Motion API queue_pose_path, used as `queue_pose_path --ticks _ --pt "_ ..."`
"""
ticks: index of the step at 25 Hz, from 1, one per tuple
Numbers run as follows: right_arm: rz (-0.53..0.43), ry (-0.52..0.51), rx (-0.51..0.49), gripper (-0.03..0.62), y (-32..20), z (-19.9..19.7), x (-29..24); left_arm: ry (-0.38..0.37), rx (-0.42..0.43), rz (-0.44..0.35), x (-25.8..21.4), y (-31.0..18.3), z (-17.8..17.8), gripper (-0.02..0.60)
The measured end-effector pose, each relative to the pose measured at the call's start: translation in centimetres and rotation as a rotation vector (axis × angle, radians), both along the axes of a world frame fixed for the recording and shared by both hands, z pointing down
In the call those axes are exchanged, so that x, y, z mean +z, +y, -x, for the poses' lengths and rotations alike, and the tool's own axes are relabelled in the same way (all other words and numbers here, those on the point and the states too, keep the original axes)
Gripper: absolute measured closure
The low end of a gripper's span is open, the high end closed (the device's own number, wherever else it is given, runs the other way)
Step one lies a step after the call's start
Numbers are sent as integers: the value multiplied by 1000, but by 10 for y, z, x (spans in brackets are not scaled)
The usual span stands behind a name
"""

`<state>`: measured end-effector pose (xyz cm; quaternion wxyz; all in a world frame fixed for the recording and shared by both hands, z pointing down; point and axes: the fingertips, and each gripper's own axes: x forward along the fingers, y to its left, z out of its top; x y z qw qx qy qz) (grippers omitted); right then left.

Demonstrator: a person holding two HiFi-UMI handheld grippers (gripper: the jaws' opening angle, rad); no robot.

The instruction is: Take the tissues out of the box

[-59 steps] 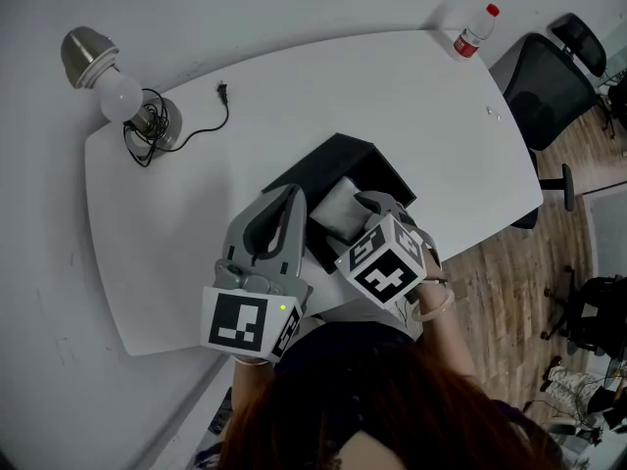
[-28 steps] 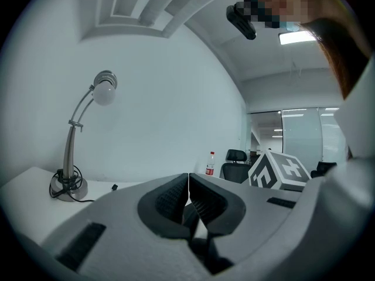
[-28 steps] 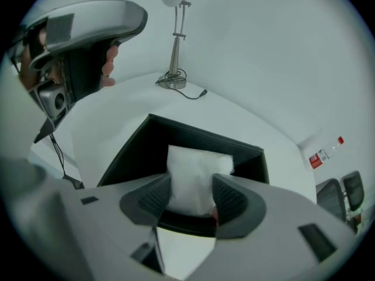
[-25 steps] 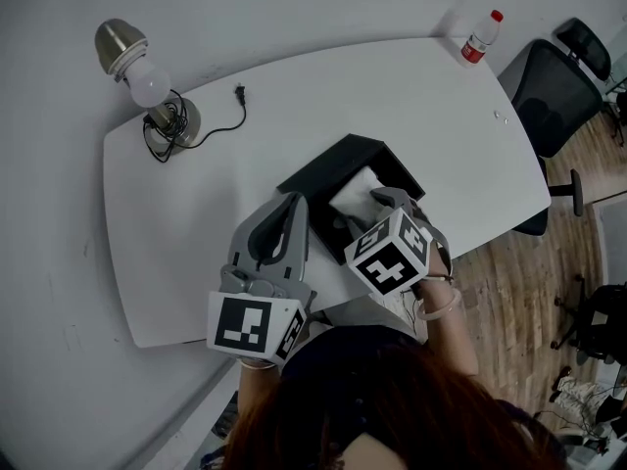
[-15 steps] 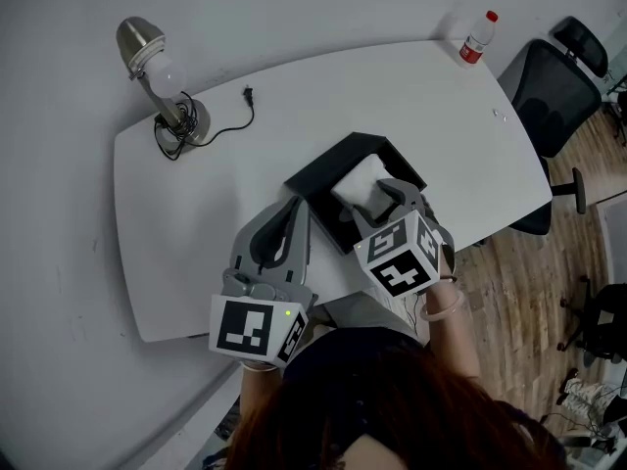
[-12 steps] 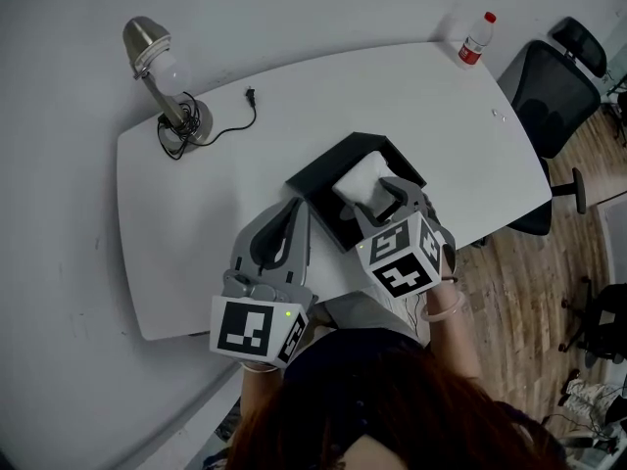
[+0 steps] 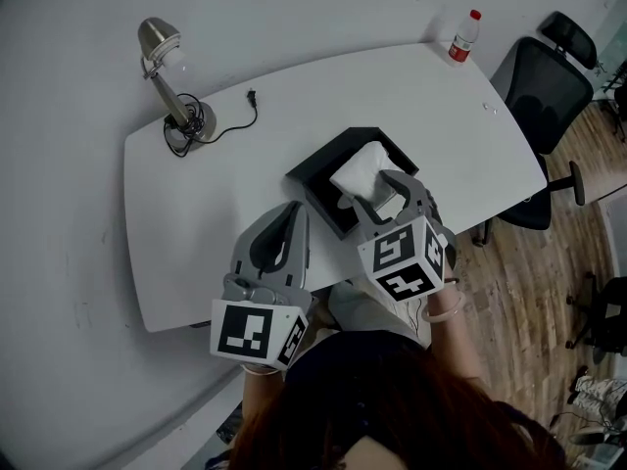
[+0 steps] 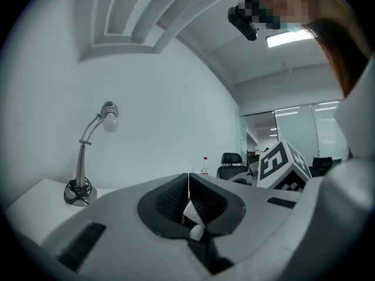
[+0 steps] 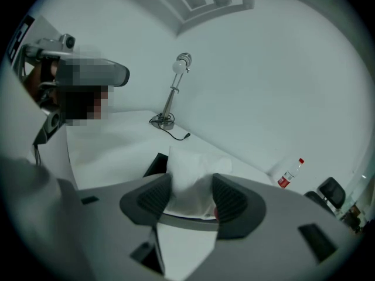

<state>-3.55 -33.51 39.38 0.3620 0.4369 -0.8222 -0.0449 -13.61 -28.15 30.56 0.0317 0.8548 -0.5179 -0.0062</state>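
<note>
Pinching the tissues [image 7: 361, 169] between the pads of my right gripper [image 7: 388, 196], I have the white wad clamped on both of its sides; the right gripper view shows each dark pad pressed into the soft paper. The tissues stand up out of the open top of the black box [image 7: 321, 182], their lower end hidden behind my jaws. That box sits near the front edge of the white table [image 7: 225, 194]. My left gripper [image 7: 292, 215] hangs just left of the box with its two jaws pressed together, tip against tip, nothing pinched in them. Far back on the left stands a desk lamp [image 7: 163, 55] with its cord [image 7: 233, 123] trailing across the top, and a plastic bottle [image 7: 461, 36] stands at the far right corner, near a black office chair [image 7: 544, 88].
</note>
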Motion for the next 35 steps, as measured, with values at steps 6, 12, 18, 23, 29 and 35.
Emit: queue_pose_path --ticks 6,12,18,23,29,35 --pt "-44 6 -15 360 20 0 -11 -6 1 -21 -6 24 -5 555" --pt "-92 -8 -20 361 41 -1 -23 -12 3 -39 -11 48 -11 555" --pt "-149 -10 -16 361 63 -4 -36 -12 5 -49 -13 74 -14 555" --pt "-175 -22 -16 362 84 -5 -42 -14 5 -64 -16 97 -17 555" --pt "-209 -39 -7 362 109 -7 -50 -17 10 -74 -17 124 -19 555" --pt "-242 -58 -1 364 132 -5 -59 -16 9 -80 -18 149 -17 555"
